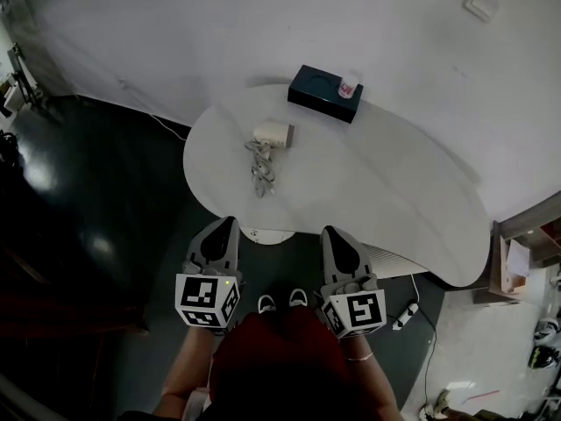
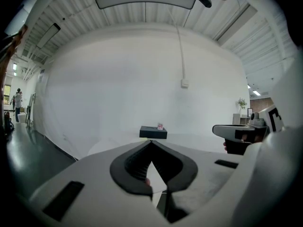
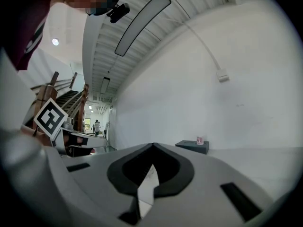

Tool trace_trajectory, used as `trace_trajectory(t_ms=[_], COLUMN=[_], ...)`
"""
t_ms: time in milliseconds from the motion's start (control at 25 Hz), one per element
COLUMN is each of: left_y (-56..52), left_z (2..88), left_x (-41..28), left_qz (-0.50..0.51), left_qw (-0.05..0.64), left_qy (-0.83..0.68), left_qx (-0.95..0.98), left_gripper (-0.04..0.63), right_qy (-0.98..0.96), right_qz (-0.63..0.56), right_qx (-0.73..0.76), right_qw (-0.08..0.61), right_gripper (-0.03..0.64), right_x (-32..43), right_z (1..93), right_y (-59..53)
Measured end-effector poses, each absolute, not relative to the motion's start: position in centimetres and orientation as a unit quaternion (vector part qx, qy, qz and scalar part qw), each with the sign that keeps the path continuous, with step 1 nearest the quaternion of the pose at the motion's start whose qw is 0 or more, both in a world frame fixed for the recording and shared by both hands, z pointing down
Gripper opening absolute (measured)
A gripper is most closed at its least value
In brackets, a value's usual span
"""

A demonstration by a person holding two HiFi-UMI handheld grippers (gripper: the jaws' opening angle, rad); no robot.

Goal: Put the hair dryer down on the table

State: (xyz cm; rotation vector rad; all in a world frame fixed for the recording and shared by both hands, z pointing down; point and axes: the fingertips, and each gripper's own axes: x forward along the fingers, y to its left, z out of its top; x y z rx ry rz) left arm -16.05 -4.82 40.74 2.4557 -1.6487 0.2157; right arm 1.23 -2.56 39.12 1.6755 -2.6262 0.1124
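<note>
Hair dryer (image 1: 273, 134) lies on the table (image 1: 394, 200) (cord (image 1: 261, 172) coiled beside).

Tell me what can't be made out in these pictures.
- Hair dryer: head view, too small to tell its parts; gripper views, hidden behind each gripper's body.
- Small item on the dark box: too small to identify in every view.
- Person's hands: head view, hidden under the left gripper and right gripper.

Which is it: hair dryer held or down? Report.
Down: the hair dryer lies on the table, its cord bunched beside it; left gripper and right gripper are shut, empty.
</note>
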Motion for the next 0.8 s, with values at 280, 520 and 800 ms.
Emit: trace_trajectory(t_ms=[280, 520, 800], left_y=[-4.2, -3.5, -2.5], left_z=[41.3, 41.2, 41.6], left_x=[-15.0, -14.5, -14.2], left_qz=[0.069, 0.069, 0.064], left_qw=[0.090, 0.090, 0.100], left_qy=[-0.557, -0.575, -0.597], left_qx=[0.823, 0.810, 0.793], left_gripper=[0.021, 0.021, 0.021], right_qy=[-0.833, -0.840, -0.843], right_qz=[0.037, 0.034, 0.041], right_qx=[0.552, 0.542, 0.537], right_qw=[-0.005, -0.012, -0.020], right_gripper=[0.014, 0.014, 0.014], right_x=[3.8, 5.3, 7.6], right_z=[39.4, 38.9, 39.1], right_y=[-2.3, -2.0, -1.2])
